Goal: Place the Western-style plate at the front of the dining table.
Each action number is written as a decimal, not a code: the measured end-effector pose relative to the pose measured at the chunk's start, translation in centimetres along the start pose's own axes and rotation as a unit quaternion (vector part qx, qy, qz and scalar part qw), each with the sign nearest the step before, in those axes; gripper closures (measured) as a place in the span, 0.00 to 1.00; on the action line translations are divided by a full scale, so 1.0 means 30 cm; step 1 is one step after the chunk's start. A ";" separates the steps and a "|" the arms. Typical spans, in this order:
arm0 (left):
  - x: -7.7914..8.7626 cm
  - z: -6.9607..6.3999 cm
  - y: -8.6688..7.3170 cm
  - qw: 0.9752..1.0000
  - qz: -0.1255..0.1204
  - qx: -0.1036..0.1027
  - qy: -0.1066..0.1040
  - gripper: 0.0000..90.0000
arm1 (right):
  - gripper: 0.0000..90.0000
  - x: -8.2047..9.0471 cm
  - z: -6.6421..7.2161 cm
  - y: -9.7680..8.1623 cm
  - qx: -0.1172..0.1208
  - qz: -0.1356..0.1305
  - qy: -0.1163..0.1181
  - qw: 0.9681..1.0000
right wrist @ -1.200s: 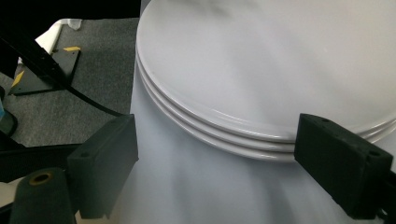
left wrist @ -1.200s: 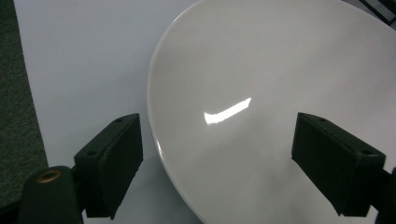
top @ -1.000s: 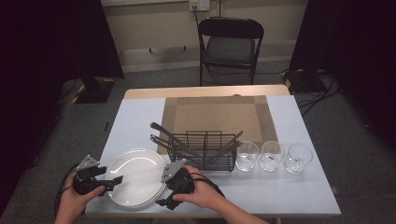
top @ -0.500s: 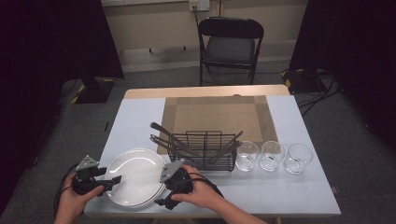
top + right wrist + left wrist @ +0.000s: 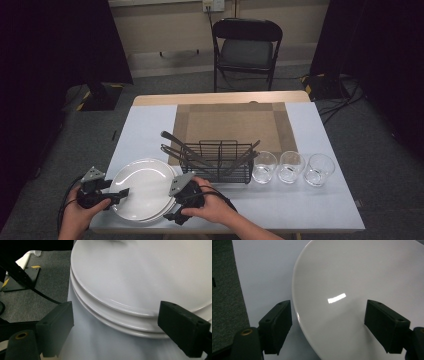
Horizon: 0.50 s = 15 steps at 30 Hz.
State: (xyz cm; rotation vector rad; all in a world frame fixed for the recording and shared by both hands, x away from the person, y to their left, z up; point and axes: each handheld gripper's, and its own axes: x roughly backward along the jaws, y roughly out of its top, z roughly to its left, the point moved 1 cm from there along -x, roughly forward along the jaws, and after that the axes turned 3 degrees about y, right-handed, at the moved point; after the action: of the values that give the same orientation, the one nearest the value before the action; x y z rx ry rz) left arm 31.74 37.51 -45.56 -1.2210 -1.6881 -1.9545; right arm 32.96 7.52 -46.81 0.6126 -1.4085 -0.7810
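At the near left corner of the table, at about 7 o'clock from its centre, a stack of white plates lies flat on the pale blue cover. In the right gripper view three rims are visible, one on top of the other.

The left gripper is at 9 o'clock of the stack, held in the person's left hand. Its jaws stand wide apart, and they have just closed a little and then opened slightly again. In the left gripper view the edge of the top plate lies between the two black jaws, but the pads do not press on it.

The right gripper is at about 4 o'clock of the stack, held in the right hand. Its jaws are also apart, with the rims of the plates between them and not clamped.

Just beside the stack, at 2 o'clock from it, stands a black wire rack with dark utensils that lean out to the left. At 3 o'clock of the rack three clear glasses stand upright in a row. A brown placemat lies at 12 o'clock of the rack, and a dark folding chair stands beyond the far edge of the table.

I can read no brand, label or writing on any of these things.
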 end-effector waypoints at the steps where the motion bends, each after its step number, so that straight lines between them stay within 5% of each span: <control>1: -0.001 -0.001 0.000 1.000 0.001 -0.001 0.002 0.24 | 0.14 -0.001 0.001 0.000 0.000 0.000 0.000 1.000; 15: -0.005 -0.002 0.001 1.000 0.013 -0.006 0.001 0.19 | 0.14 -0.012 0.003 0.003 0.005 -0.004 0.001 1.000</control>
State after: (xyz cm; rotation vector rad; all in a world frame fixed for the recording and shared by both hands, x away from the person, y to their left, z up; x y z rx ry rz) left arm 31.83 37.39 -45.64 -1.2387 -1.6525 -1.9525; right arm 32.89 7.87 -46.96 0.6269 -1.4090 -0.7804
